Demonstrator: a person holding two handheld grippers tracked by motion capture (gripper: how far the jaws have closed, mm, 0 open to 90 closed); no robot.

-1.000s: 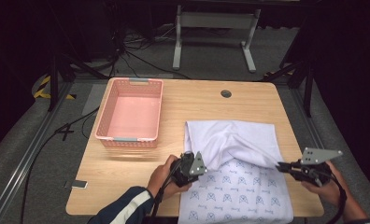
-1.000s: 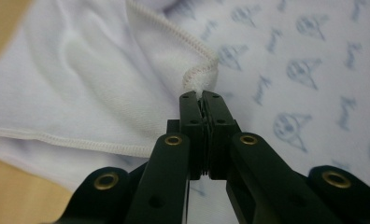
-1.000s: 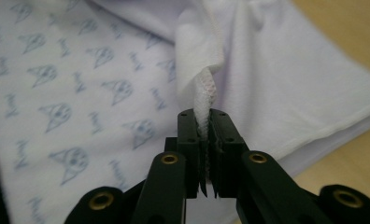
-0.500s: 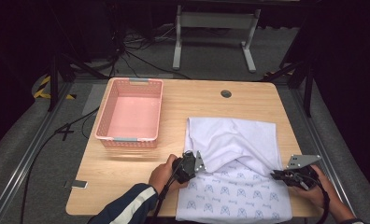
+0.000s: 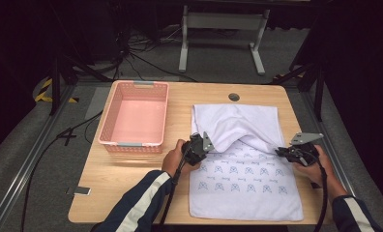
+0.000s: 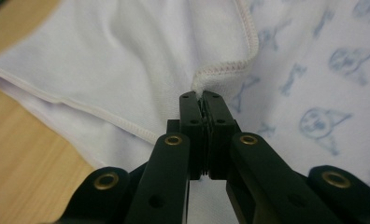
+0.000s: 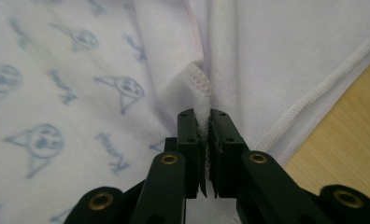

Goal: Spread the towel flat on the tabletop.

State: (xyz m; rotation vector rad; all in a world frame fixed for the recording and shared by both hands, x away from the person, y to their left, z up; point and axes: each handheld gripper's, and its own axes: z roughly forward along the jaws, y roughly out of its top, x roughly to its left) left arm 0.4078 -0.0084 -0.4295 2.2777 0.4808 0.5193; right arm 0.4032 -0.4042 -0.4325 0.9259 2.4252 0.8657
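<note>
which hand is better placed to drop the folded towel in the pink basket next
Left, probably. The left gripper pinches the towel corner on the side beside the pink basket. The right gripper grips the far corner and would have to cross the whole towel.

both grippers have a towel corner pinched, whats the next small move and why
Probably keep drawing both corners toward the near edge. The left gripper and right gripper are each shut on a hemmed corner of the towel, and the folded-over white half covers only the far part, so the printed side is still exposed.

Dark lab — floor cables (image 5: 146, 60) (metal stand (image 5: 223, 24))
</note>
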